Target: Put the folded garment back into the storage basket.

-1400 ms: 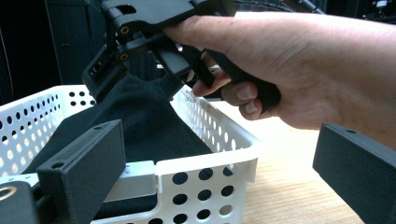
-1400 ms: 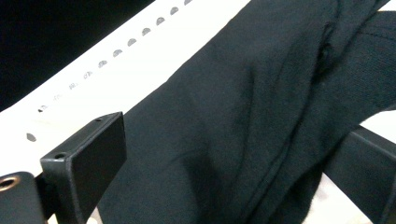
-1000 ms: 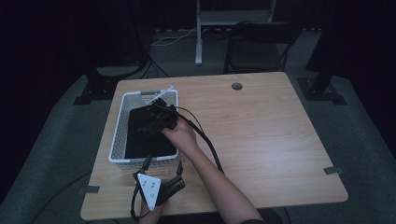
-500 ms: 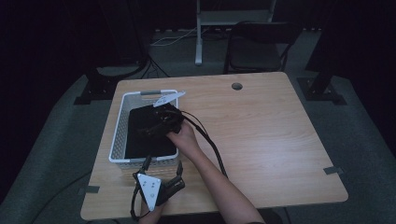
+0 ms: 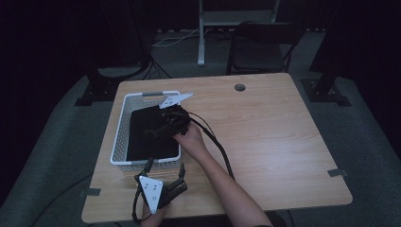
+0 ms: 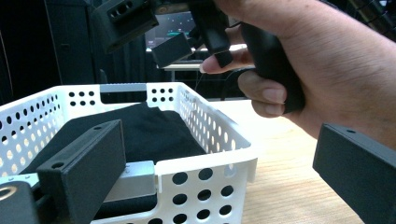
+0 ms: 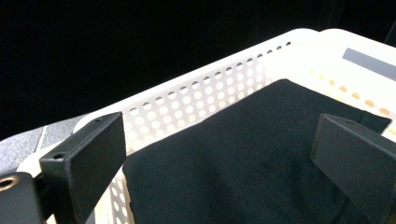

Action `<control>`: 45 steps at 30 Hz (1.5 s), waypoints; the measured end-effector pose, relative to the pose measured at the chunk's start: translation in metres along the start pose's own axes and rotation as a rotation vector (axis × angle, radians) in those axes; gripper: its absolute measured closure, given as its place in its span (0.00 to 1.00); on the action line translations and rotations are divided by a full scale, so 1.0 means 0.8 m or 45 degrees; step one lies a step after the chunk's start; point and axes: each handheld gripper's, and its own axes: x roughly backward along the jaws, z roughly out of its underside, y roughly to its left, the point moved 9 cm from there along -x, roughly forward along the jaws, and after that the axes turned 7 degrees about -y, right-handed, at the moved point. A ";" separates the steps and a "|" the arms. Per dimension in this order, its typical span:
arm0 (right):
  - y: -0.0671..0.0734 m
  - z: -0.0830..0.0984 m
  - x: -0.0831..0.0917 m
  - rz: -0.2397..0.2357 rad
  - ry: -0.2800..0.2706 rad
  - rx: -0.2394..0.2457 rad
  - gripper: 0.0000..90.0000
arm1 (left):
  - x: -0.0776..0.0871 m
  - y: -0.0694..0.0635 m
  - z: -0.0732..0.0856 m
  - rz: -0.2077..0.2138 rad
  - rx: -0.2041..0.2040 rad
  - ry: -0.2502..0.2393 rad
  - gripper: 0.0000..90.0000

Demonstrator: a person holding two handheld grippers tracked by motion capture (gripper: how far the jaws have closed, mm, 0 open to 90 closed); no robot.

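Observation:
A white perforated basket (image 5: 119, 132) stands on the left part of the wooden table and holds a folded black cloth (image 5: 142, 137). A hand holds my right gripper (image 5: 156, 128) over the basket's right side, its jaws pointing left across the cloth. In the right gripper view that gripper (image 7: 219, 154) is open just above the cloth (image 7: 243, 154), with nothing between the jaws. My left gripper (image 5: 165, 169) rests low at the table's front edge, facing the basket's near wall (image 6: 205, 158). It (image 6: 219, 168) is open and empty, with the right hand (image 6: 317, 60) above it.
A black cable (image 5: 217, 142) trails from the right gripper along the forearm. The table has a round grommet hole (image 5: 239, 87) at the back and tape (image 5: 336, 172) at its right edge. A dark chair (image 5: 265, 38) stands behind the table.
The right gripper has shifted slightly to the right over the basket and turned, so its grey plate shows more. The left gripper has stayed put.

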 end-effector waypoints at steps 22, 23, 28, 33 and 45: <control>0.003 -0.001 0.041 0.012 -0.025 0.041 0.03 | 0.000 0.000 0.000 -0.001 0.000 0.002 0.04; 0.003 0.000 0.042 0.016 -0.021 0.045 0.03 | 0.000 0.000 0.000 -0.001 0.000 0.003 0.04; 0.000 0.003 0.051 0.043 -0.012 0.051 0.03 | 0.000 0.000 0.000 -0.001 -0.001 0.003 0.04; -0.001 0.004 0.058 0.047 -0.015 0.049 0.03 | 0.000 0.000 0.000 -0.001 0.000 0.003 0.04; -0.006 0.013 0.073 0.072 -0.019 0.038 0.03 | 0.000 0.000 0.000 -0.001 -0.001 0.004 0.04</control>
